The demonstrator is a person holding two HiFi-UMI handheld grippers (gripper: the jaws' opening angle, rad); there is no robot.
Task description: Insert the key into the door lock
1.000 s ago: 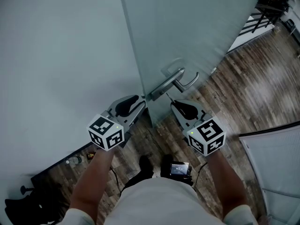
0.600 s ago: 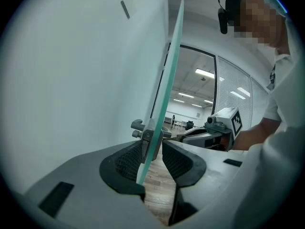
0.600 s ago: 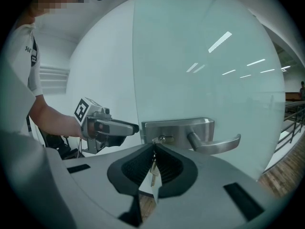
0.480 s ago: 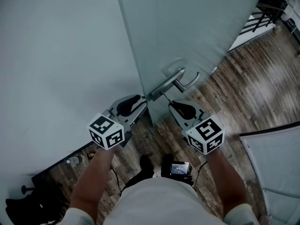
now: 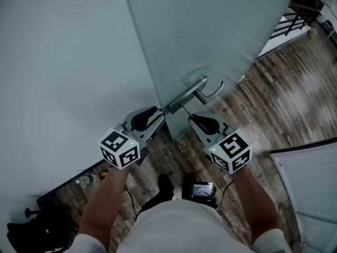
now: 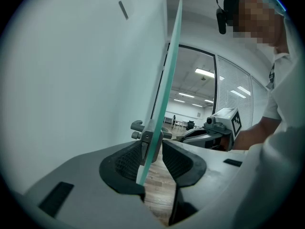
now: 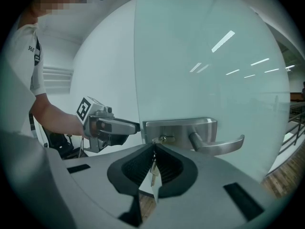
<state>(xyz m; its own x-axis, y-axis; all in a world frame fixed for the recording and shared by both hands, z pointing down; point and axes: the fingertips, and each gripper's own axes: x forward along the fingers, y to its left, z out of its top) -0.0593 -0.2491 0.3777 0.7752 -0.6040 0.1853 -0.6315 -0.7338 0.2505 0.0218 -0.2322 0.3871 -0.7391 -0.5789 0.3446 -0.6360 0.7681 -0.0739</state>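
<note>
A frosted glass door carries a steel lock plate with a lever handle and a small keyhole cylinder. My right gripper is shut on a key. The key's tip points at the keyhole and sits right at it; a pale tag hangs below it between the pads. In the head view the right gripper sits just below the handle. My left gripper is shut on the door's edge at the lock, and its tip meets the door there.
A plain pale wall stands left of the door. Dark wood floor runs to the right. A black device hangs at the person's waist. Dark items lie on the floor at lower left, and a white panel stands at right.
The right gripper has crept slightly left toward the lock with the key. The left gripper holds its place on the door's edge.
</note>
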